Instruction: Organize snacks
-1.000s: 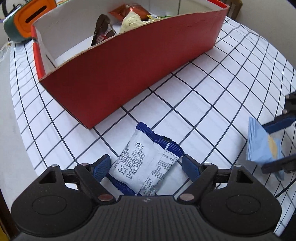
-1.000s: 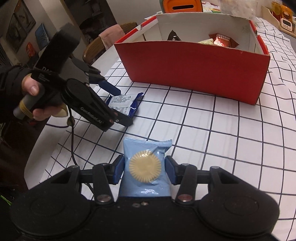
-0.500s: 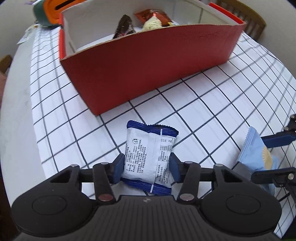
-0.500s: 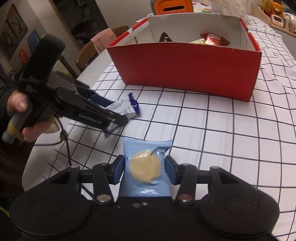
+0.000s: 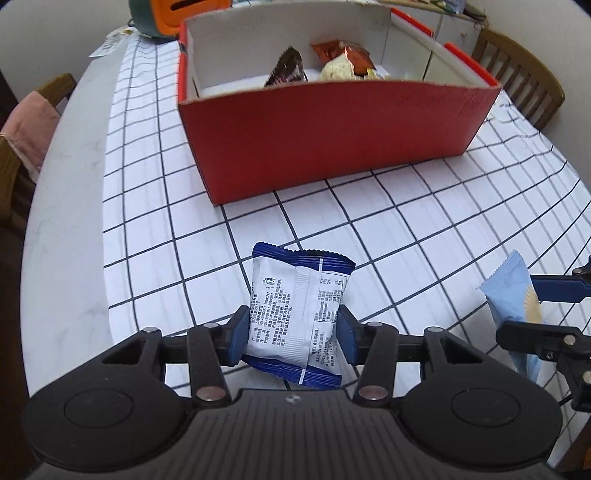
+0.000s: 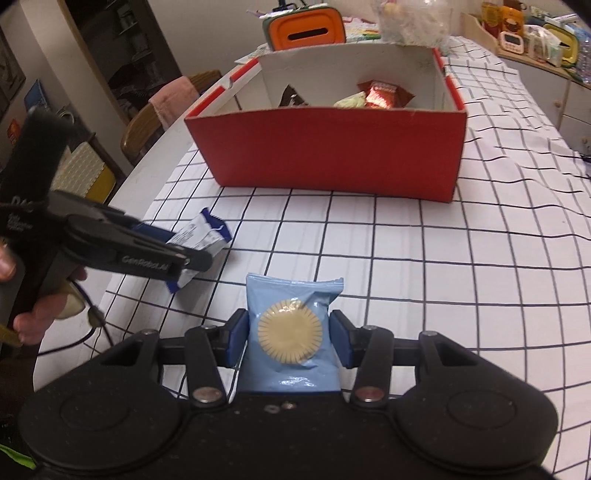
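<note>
A blue-and-white snack packet (image 5: 295,314) and a light-blue biscuit packet (image 6: 291,332) sit before the red box (image 6: 332,155), which holds three more snacks (image 6: 369,98).

An orange-and-green case (image 6: 304,31) stands behind, wooden chairs (image 5: 517,70) around (one draped with pink cloth (image 5: 31,134)).

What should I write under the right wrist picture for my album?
Right gripper holds a light blue snack packet before the red box.
</note>
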Demonstrator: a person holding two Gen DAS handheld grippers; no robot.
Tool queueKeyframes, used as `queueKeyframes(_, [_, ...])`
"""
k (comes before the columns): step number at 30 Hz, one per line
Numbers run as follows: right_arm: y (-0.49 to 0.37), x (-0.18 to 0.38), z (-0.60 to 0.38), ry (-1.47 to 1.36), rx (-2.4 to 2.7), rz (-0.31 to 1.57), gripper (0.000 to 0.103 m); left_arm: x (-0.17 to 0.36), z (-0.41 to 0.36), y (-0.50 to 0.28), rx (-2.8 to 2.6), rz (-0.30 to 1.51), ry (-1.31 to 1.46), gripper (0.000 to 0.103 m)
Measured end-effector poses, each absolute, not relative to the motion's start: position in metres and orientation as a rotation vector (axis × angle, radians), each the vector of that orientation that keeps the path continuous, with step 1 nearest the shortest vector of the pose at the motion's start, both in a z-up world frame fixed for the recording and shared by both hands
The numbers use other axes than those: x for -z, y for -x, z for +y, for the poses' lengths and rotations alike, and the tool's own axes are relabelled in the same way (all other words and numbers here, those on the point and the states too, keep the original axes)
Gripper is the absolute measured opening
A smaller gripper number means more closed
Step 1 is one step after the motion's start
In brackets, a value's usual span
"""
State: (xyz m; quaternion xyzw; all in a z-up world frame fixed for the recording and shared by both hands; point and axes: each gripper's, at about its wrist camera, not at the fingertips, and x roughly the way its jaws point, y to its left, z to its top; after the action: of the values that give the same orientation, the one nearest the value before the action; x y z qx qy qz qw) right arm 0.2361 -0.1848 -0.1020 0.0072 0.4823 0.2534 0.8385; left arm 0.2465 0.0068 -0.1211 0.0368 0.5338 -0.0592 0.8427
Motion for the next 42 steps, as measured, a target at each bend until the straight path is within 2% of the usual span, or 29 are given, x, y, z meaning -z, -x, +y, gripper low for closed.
queueKeyframes(16, [-0.248, 0.045, -0.187, -0.008, -0.526, 0.872, 0.047, 0.048, 0.005, -0.229, 0.07, 0.963, -0.051, 0.048])
queueKeyframes(20, [-0.256, 0.032, -0.184, 0.012, -0.541, 0.833, 0.047, 0.034, 0.006, -0.234, 0.078, 0.932, -0.048, 0.045])
queueKeyframes(29, [-0.261, 0.036, -0.187, -0.027, -0.562, 0.844, 0.047, 0.066, 0.029, -0.239, 0.074, 1.064, 0.003, 0.045])
queueKeyframes(31, [-0.257, 0.043, -0.188, -0.046, -0.562, 0.864, 0.047, 0.076, 0.028, -0.235, 0.092, 1.106, 0.024, 0.049])
queueKeyframes(33, [-0.253, 0.048, -0.19, -0.064, -0.562, 0.882, 0.047, 0.088, 0.022, -0.23, 0.089, 1.145, 0.019, 0.066])
queueKeyframes(38, [-0.247, 0.062, -0.199, -0.079, -0.546, 0.929, 0.047, 0.117, 0.003, -0.219, 0.106, 1.243, 0.036, 0.073])
queueKeyframes(42, [-0.243, 0.07, -0.204, -0.088, -0.528, 0.954, 0.047, 0.136, -0.005, -0.217, 0.065, 1.299, 0.049, 0.073])
